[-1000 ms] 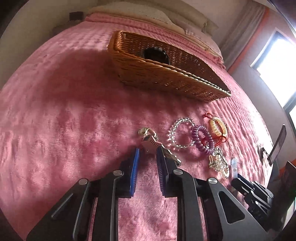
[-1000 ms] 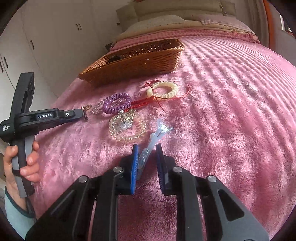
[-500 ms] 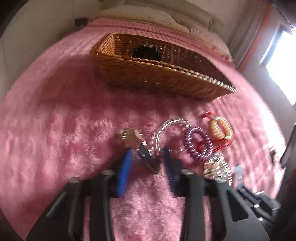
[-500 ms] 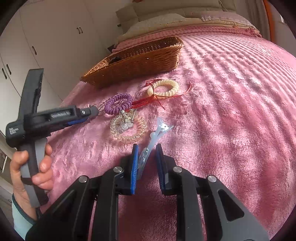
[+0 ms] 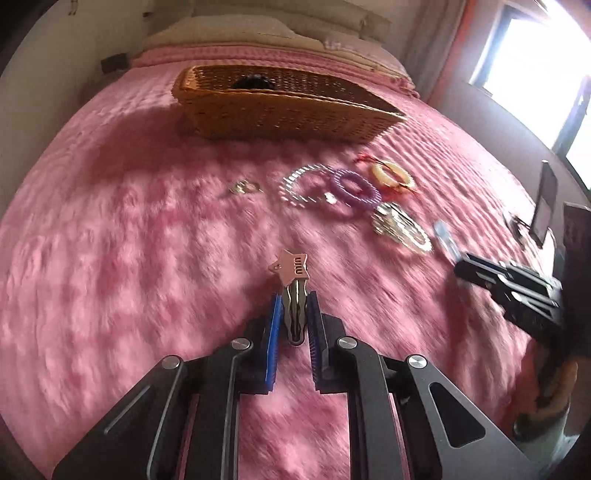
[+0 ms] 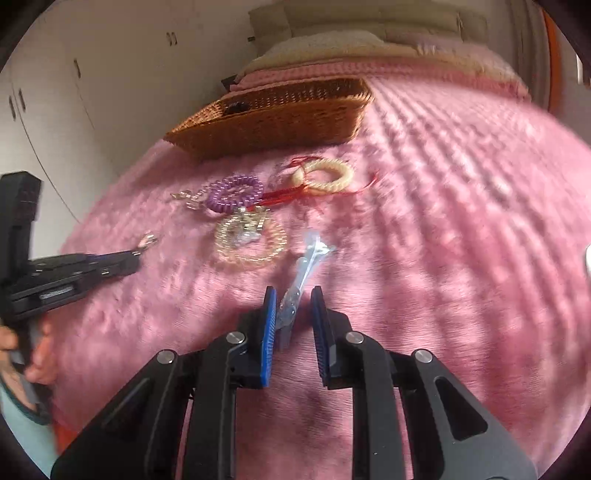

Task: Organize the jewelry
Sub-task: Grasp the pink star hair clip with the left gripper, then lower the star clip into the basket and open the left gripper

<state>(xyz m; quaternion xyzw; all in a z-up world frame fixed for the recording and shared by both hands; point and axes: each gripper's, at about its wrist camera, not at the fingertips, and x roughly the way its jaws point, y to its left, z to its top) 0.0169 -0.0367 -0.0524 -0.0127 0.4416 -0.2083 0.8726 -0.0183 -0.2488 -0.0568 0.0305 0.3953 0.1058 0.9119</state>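
My left gripper (image 5: 293,301) is shut on a pink star hair clip (image 5: 293,271) and holds it above the pink blanket. My right gripper (image 6: 293,297) is open around a pale blue clear hair clip (image 6: 306,266) that lies on the blanket. A wicker basket (image 5: 280,110) stands further back, with a dark item inside. Between it and the grippers lie a clear bead bracelet (image 5: 299,184), a purple coil hair tie (image 5: 356,188), a cream coil tie with red cord (image 5: 393,177), a crystal bracelet (image 5: 400,227) and a small metal clasp (image 5: 243,188).
The pink blanket (image 5: 129,240) covers the whole bed. Pillows (image 5: 236,33) lie at the head. White wardrobe doors (image 6: 55,110) stand to the left, a window (image 5: 546,55) to the right. The right gripper also shows in the left wrist view (image 5: 517,288).
My left gripper has closed on the pink star clip and lifted it back from the pile; the metal clasp stayed on the blanket. My right gripper has opened slightly around the blue clip.
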